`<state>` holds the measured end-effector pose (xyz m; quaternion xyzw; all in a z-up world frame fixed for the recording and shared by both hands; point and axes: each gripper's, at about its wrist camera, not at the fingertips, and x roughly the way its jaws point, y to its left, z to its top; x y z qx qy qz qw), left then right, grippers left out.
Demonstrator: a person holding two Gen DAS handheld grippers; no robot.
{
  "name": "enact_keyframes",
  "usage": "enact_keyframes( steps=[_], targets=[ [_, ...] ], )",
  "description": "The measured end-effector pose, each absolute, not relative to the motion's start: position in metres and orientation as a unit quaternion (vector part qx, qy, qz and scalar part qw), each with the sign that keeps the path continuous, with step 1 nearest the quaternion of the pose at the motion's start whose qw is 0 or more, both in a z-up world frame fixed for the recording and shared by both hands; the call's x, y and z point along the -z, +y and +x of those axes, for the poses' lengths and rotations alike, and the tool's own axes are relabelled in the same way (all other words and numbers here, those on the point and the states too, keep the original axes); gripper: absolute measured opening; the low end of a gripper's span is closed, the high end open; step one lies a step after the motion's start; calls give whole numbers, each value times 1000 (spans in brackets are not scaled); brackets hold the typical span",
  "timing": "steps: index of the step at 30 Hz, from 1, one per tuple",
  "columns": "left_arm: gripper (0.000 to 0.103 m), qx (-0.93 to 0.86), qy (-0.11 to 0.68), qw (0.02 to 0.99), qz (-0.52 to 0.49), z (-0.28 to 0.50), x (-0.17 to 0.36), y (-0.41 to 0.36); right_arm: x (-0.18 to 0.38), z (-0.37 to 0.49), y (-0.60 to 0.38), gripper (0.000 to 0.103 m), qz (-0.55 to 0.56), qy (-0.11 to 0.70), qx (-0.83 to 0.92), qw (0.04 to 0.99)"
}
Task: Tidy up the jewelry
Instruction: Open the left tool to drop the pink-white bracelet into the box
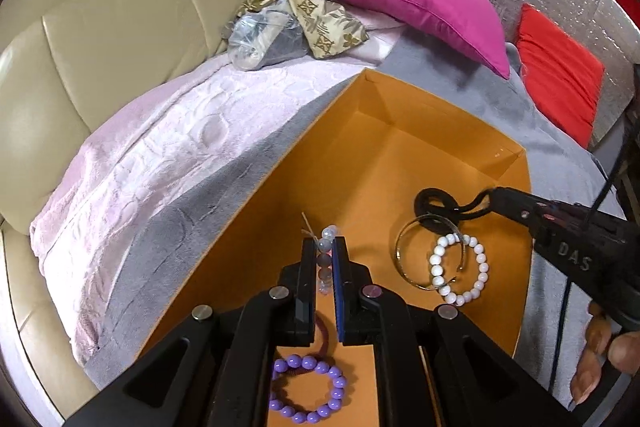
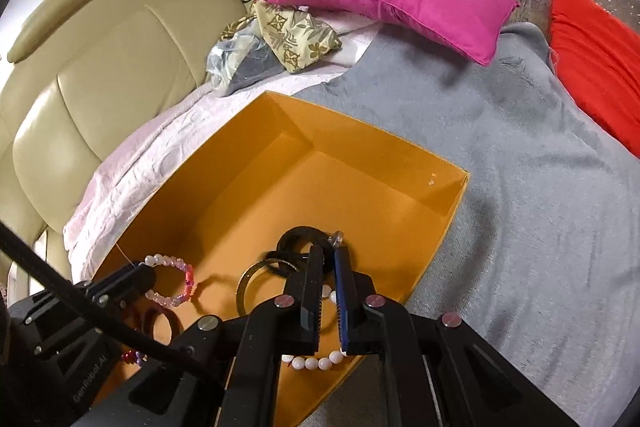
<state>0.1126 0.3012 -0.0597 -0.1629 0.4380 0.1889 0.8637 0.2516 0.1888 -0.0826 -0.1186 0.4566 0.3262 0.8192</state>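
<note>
- Beaded bracelet [image 1: 325,259] hangs lengthwise toward 12 o'clock, pinched in the left gripper [image 1: 325,251] jaws.
- Right gripper [image 2: 329,259] jaws clamp a black ring [image 2: 298,239] over the orange box [image 2: 256,163].

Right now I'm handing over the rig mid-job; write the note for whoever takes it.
Left gripper: shut on a pale pink beaded bracelet, hanging over the orange cardboard box.
Right gripper: shut on a black looped hair tie, also over the box.
Already in the box: white beaded bracelet, thin metal bangle, purple beaded bracelet.
Left: release both pieces into the box.
</note>
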Motion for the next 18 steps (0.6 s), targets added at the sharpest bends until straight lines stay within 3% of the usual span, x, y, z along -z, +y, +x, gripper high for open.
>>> enact_keyframes(
  steps=[2, 4, 6, 11, 14, 18],
  targets=[
    [8, -190, 437, 863, -167, 110, 58, 303, 79, 250, 188, 11, -122, 452, -323, 822],
    [8, -191, 436, 862, -172, 107, 57, 303, 75, 247, 186, 35, -120, 450, -322, 824],
    [11, -197, 437, 859, -178, 104, 56, 304, 69, 244, 183, 51, -117, 445, -323, 827],
    [57, -211, 431, 859, -182, 93, 50, 306, 58, 235, 172, 51, -117, 437, -321, 832],
    [64, -221, 431, 856, -182, 85, 46, 307, 52, 226, 162, 52, -119, 430, -320, 836],
    [71, -246, 425, 853, -176, 69, 40, 309, 46, 206, 147, 68, -144, 415, -328, 836]
  ],
)
